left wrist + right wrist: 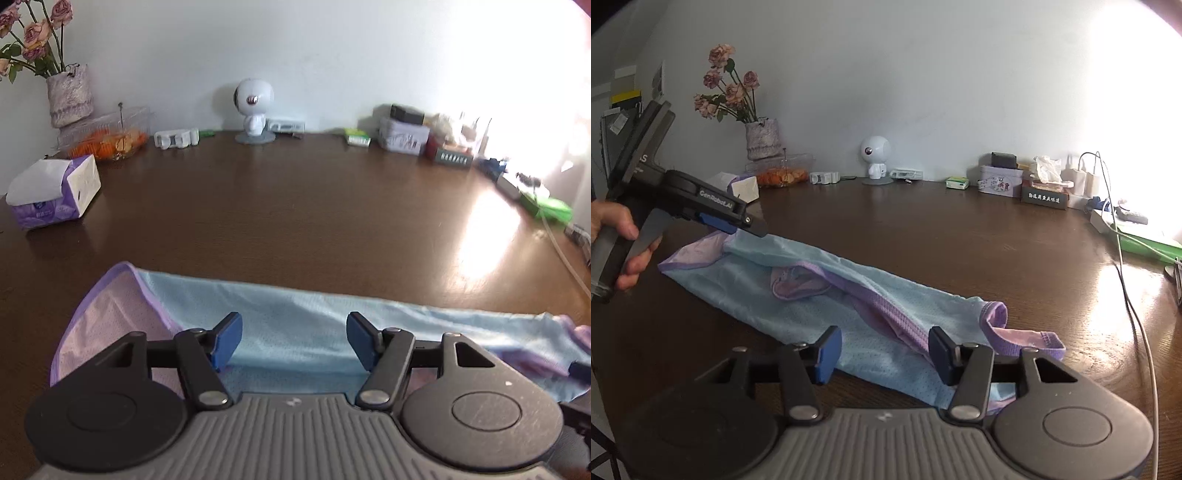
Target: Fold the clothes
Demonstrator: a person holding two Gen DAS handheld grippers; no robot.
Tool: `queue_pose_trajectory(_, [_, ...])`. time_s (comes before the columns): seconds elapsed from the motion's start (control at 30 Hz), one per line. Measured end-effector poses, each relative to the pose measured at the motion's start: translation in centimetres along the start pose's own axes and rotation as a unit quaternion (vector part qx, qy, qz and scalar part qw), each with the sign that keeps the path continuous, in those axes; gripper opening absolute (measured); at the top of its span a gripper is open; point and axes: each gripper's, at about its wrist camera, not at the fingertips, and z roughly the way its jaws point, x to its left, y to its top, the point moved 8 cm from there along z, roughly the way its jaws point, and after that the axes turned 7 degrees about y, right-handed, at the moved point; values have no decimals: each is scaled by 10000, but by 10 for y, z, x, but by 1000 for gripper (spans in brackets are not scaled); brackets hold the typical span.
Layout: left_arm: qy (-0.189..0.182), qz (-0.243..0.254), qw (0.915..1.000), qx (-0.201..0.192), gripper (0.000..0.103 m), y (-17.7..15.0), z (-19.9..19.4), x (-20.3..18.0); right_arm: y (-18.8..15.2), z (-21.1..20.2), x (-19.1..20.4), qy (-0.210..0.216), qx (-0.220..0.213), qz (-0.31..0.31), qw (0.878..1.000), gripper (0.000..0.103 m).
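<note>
A light blue mesh garment with purple trim lies folded into a long strip on the dark brown table. My left gripper hovers open over the strip's left part, with nothing between its blue pads. In the right wrist view the garment runs from far left to near right, with a purple strap end at the right. There my left gripper, held by a hand, sits above the garment's far left end. My right gripper stands open over the near right part, gripping nothing.
A purple tissue pack, a vase of roses and a clear box with orange contents stand at the back left. A white robot figurine, tins and boxes line the wall. Cables trail along the right edge.
</note>
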Motion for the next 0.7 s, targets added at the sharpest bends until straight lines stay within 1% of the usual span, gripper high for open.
queue_pose_trajectory(0.1, [90, 91, 9998, 160, 64, -10, 5, 2, 0, -1, -4, 91, -8, 155, 9998, 57])
queue_pose_trajectory(0.23, [174, 288, 9989, 313, 64, -15, 10, 4, -3, -1, -11, 36, 59, 313, 9995, 59])
queue_pose_trajectory(0.33, [60, 186, 9996, 223, 64, -13, 8, 10, -5, 0, -10, -19, 120, 316, 9994, 59])
queue_pose_trajectory(0.47, [85, -81, 9998, 170, 67, -8, 2, 20, -3, -2, -10, -82, 170, 172, 9997, 59])
queue_pose_trajectory(0.57, [-59, -191, 9998, 70, 71, -3, -2, 19, 10, -1, -9, -50, 141, 110, 9998, 59])
queue_pose_trajectory(0.6, [-85, -183, 9998, 41, 72, -1, -1, 17, 17, 3, -7, 34, 187, 145, 9997, 55])
queue_pose_trajectory(0.63, [-102, -147, 9998, 31, 72, -1, 1, 14, 23, 8, -4, 127, 240, 175, 9995, 46])
queue_pose_trajectory(0.67, [-115, -111, 9998, 78, 72, -2, 5, 13, 29, 17, 1, 252, 319, 186, 9990, 41])
queue_pose_trajectory(0.7, [-126, -75, 9998, 138, 72, -4, 9, 11, 36, 26, 5, 376, 399, 198, 9983, 30])
